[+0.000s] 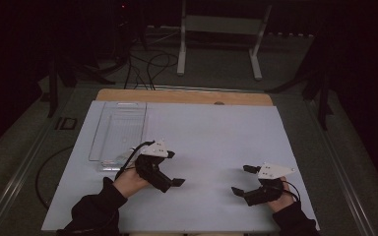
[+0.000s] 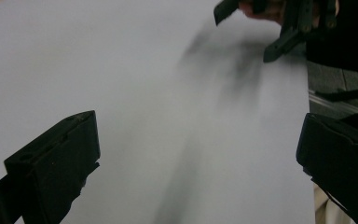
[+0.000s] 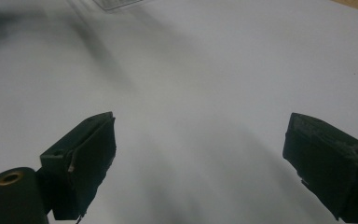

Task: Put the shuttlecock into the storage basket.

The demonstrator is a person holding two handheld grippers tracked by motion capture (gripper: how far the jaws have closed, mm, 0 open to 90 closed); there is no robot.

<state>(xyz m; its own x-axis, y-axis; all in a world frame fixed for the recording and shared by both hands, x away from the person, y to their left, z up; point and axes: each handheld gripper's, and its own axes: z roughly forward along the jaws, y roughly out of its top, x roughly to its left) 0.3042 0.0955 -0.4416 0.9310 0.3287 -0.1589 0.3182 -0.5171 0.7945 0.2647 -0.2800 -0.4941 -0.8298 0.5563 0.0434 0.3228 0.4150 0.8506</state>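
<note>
From above, a clear tray [image 1: 118,132] lies at the left of the white sheet [image 1: 211,128]. The left gripper [image 1: 174,183] hovers just right of the tray's near end, holding nothing. The right gripper [image 1: 242,180] sits well right of the tray, jaws spread wide and empty.

In the left gripper view, its jaws gape over bare sheet [image 2: 144,93], with the right gripper [image 2: 247,28] beyond.

In the right gripper view, jaws stand wide apart, the tray's edge [image 3: 116,3] far ahead.

Two tongs (left [image 1: 177,182], right [image 1: 241,180]), one clear tray [image 1: 119,129].
</note>
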